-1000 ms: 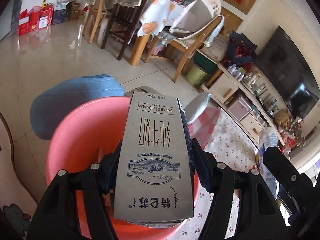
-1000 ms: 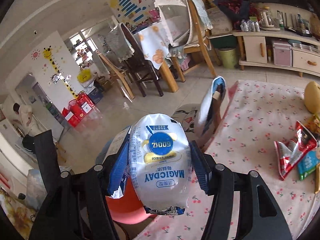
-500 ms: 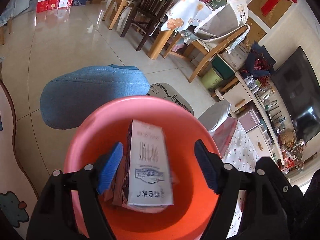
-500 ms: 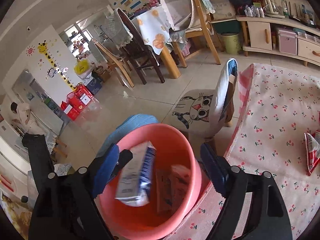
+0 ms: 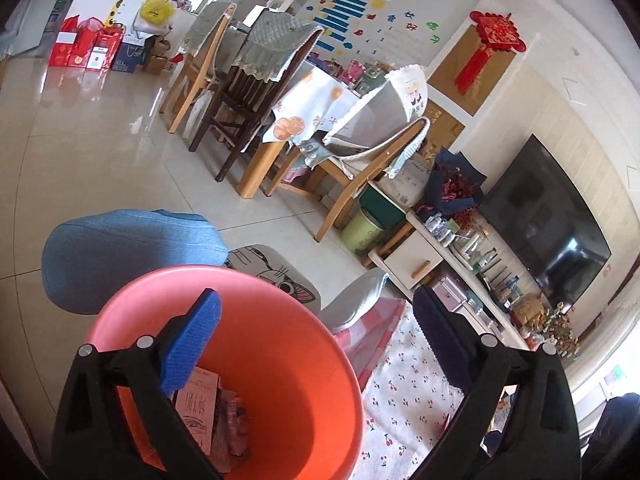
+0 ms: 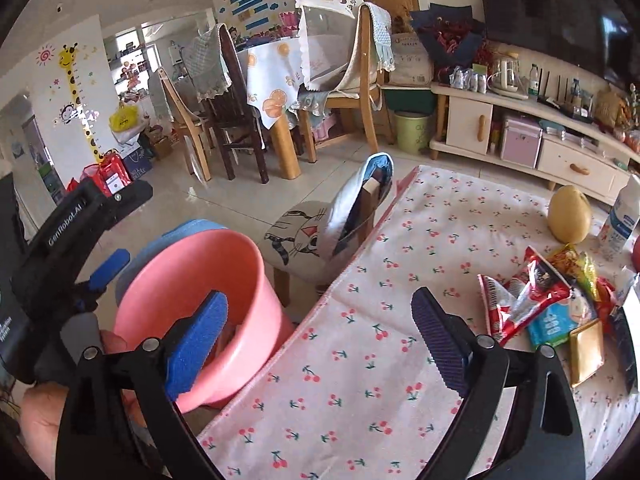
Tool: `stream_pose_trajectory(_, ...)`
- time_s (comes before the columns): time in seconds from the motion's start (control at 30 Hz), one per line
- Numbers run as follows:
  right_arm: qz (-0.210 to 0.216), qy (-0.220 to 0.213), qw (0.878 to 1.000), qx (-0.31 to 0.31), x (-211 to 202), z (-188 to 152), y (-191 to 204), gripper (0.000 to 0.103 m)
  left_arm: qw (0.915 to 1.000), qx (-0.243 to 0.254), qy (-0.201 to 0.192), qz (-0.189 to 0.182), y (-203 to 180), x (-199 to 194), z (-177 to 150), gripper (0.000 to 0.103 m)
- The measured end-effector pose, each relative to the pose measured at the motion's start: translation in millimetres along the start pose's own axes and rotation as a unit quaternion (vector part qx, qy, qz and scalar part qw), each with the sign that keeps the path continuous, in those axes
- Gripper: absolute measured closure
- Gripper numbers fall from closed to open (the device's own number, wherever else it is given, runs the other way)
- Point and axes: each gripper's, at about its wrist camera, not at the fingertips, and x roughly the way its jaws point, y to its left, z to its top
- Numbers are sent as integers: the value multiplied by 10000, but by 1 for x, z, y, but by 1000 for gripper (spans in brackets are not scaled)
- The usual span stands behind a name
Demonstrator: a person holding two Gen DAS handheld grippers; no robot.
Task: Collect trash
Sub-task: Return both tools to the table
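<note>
My left gripper (image 5: 316, 344) is open and empty above the pink bucket (image 5: 304, 364), which holds a white milk carton (image 5: 198, 412) and other wrappers. My right gripper (image 6: 320, 340) is open and empty over the edge of the cherry-print table (image 6: 360, 360). The pink bucket (image 6: 180, 276) sits left of the table in the right wrist view, with the left gripper (image 6: 80, 220) above it. Several snack wrappers (image 6: 536, 300) lie in a pile at the table's right.
A yellow pear (image 6: 568, 216) and a milk carton (image 6: 622, 220) stand behind the wrappers. A cat-print stool (image 6: 304, 236) and a blue cushion (image 5: 120, 248) sit beside the bucket. Dining chairs (image 6: 240, 128) and a TV cabinet (image 6: 520, 136) stand further back.
Both grippers opened and dropped their loads into the bucket: the left its milk carton, the right its white snack bag. Both then lifted away; the right one swung toward the table.
</note>
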Motion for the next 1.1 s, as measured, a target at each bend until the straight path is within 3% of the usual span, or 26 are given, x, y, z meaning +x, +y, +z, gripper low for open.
stream_pose_trajectory(0.27, -489, -569, 9968, -292, -35, -18, -28, 6, 9954, 947, 100, -125, -37, -7, -9, 6)
stream_pose_trajectory(0.67, -1447, -610, 9824, -1008, -59, -43, -54, 5, 9854, 1645, 388, -228, -74, -4, -41, 6)
stream_pose_trajectory(0.9, -1658, -612, 9807, -835, -69, -55, -85, 5, 9753, 2118, 506, -375, -105, -2, -67, 6)
stream_pose_trajectory(1.1, -1790, -598, 9802, -593, -80, -64, -116, 5, 9715, 2227, 774, -262, -124, 5, -89, 6)
